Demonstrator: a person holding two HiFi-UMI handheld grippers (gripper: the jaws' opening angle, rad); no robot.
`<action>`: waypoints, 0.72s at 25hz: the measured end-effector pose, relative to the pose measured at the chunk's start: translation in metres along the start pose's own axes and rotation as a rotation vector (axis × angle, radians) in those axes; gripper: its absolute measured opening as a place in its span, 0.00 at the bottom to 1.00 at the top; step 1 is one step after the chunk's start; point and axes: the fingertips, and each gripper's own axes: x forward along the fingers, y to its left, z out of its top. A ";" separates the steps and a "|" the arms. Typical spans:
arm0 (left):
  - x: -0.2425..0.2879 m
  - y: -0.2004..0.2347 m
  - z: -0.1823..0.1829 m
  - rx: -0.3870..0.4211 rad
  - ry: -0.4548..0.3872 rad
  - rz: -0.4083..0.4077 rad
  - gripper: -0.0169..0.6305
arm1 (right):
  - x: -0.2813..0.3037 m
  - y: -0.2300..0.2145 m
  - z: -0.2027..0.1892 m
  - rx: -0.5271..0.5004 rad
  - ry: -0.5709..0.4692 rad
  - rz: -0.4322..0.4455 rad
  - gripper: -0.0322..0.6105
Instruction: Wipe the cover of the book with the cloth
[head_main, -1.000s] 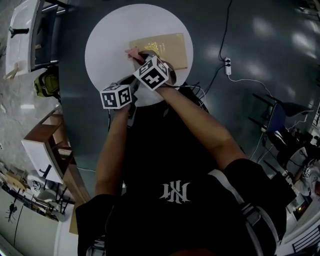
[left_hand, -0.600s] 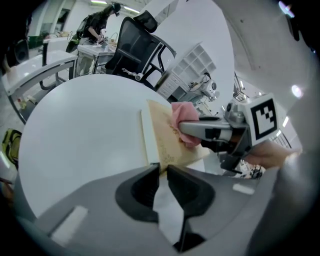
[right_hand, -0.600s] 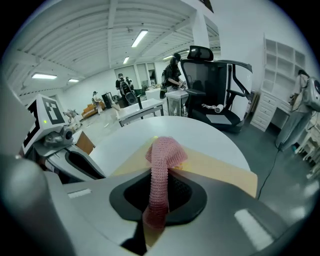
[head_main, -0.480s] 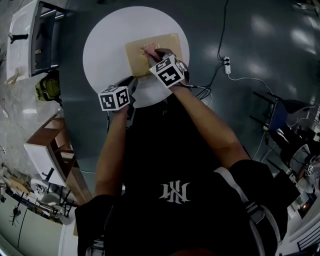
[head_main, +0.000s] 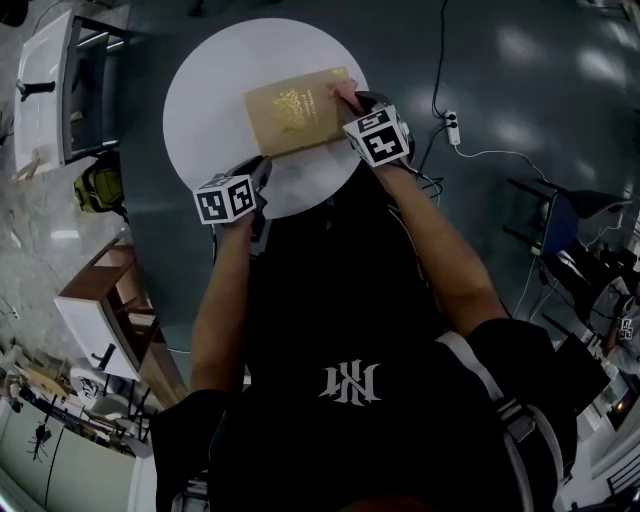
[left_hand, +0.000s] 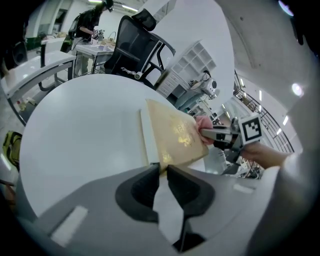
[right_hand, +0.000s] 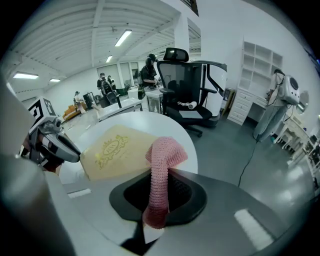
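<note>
Book (head_main: 295, 108): flat on round table (head_main: 205, 90).
Left gripper (left_hand: 162, 169): pinches book's near corner.
Right gripper (right_hand: 161, 177): clamps pink cloth (right_hand: 166, 154) at book's right edge.
Progress: wiping seemingly under way; remaining cover unclear.

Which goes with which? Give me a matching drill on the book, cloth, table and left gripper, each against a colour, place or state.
1. book
2. cloth
3. table
4. left gripper

A. pink, in the right gripper
B. white and round
C. tan, lying flat on the table
D. shut on the book's corner

Pairs: 1-C, 2-A, 3-B, 4-D
</note>
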 end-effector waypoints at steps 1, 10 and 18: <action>0.000 0.000 0.000 0.000 0.000 -0.001 0.11 | -0.003 -0.006 -0.001 0.010 0.003 -0.011 0.11; 0.000 -0.002 -0.002 0.001 0.001 -0.008 0.11 | -0.037 -0.038 -0.012 0.113 -0.009 -0.093 0.11; -0.001 -0.001 -0.003 0.002 0.001 -0.008 0.11 | -0.021 0.115 0.051 0.024 -0.102 0.212 0.11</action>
